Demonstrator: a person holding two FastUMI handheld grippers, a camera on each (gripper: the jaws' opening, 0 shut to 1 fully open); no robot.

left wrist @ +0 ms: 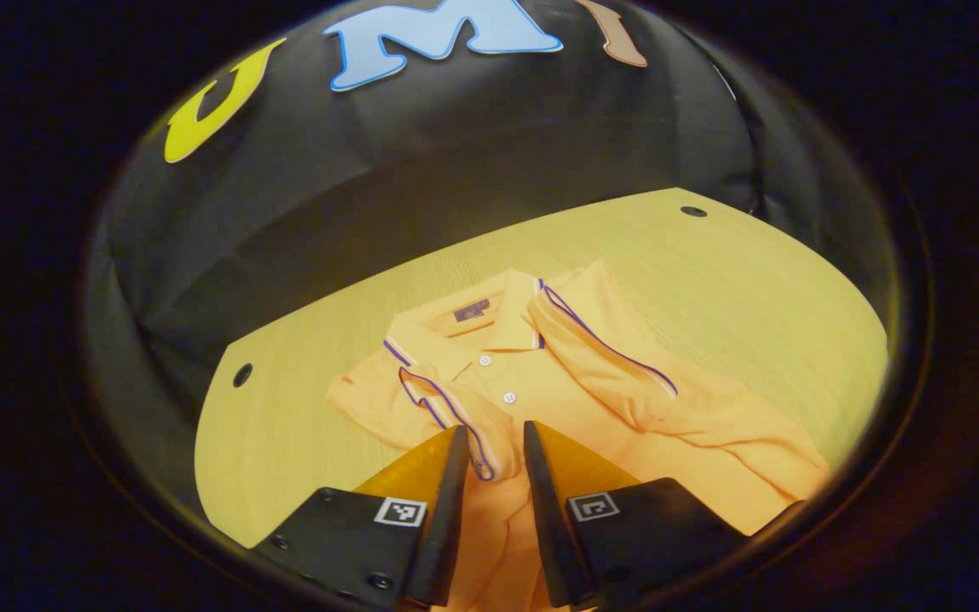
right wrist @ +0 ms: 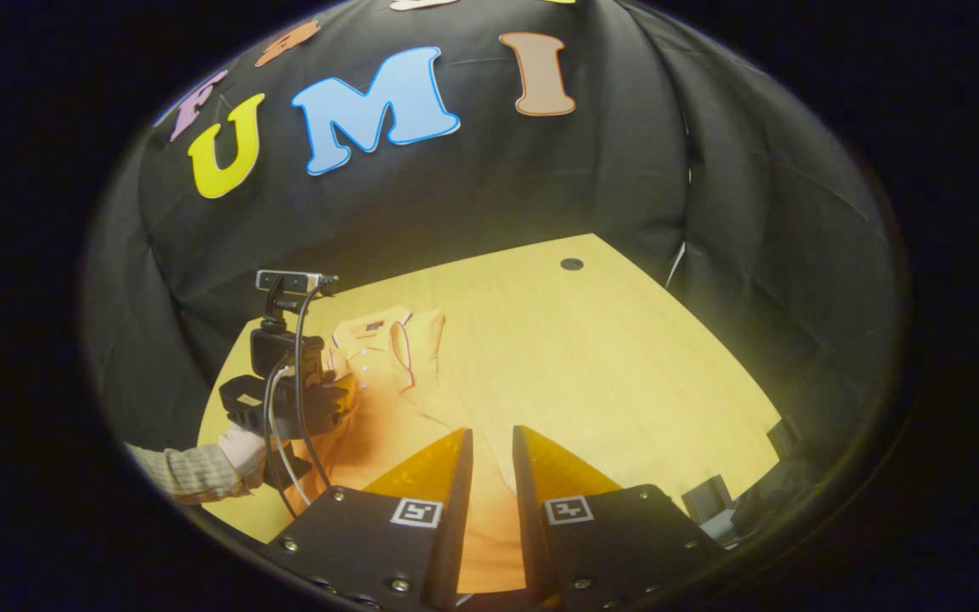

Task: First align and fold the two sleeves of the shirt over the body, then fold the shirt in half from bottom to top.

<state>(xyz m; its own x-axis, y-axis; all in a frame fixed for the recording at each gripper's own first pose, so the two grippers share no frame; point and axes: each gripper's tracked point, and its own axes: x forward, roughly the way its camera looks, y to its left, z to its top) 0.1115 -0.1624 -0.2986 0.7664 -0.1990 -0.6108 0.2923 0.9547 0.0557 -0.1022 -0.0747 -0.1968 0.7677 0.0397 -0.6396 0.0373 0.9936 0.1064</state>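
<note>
An orange polo shirt (left wrist: pixel 515 378) lies collar-up on the wooden table (left wrist: pixel 753 280). Both striped sleeves are folded in over the body: one cuff (left wrist: pixel 447 408) near me, the other sleeve (left wrist: pixel 617 357) lying diagonally to the right. My left gripper (left wrist: pixel 496 442) hovers low over the near cuff, open by a narrow gap, and the cuff's end lies between the fingers. In the right gripper view, that left gripper (right wrist: pixel 332 395) is held by a hand (right wrist: pixel 243 446) over the shirt (right wrist: pixel 387 340). My right gripper (right wrist: pixel 492 438) is open above the shirt's lower part.
The table has round holes near its corners (left wrist: pixel 693 211) (left wrist: pixel 242 375) (right wrist: pixel 572 264). Bare wood (right wrist: pixel 625 357) stretches to the right of the shirt. Dark fittings (right wrist: pixel 710 497) sit at the table's near right edge. Black cloth walls the booth behind.
</note>
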